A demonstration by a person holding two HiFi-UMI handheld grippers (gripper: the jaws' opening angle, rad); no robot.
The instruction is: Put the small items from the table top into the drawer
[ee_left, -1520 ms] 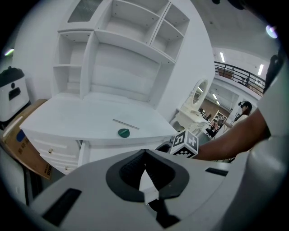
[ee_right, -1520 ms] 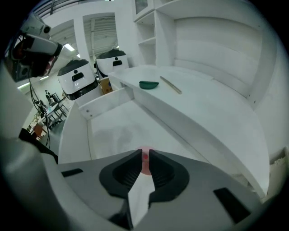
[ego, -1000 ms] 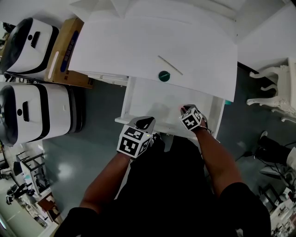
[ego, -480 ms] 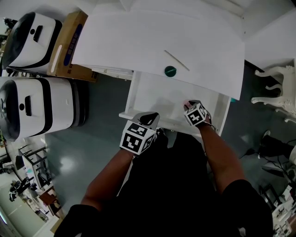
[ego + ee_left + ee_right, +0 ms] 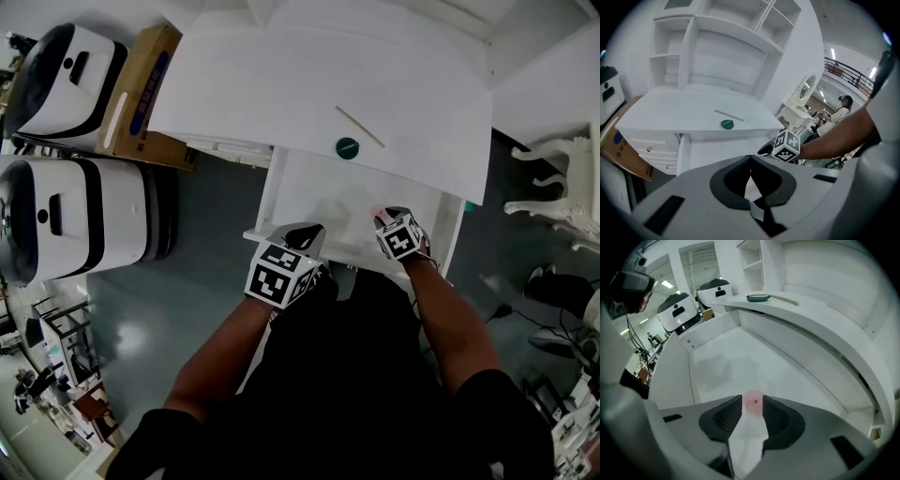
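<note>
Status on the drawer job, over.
Right gripper over the drawer, jaws just opened, pink piece between them, looks released. Left gripper shut, empty. Green disc and stick left on table. Nothing blocking.

Disc [image 5: 347, 147], stick [image 5: 360, 127] on table top [image 5: 281, 84], stick behind disc; round item [image 5: 753, 401] in drawer [image 5: 314, 192] in front.

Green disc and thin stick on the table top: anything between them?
Nothing. Bare white table top separates the green disc from the thin stick, as the head view shows.
</note>
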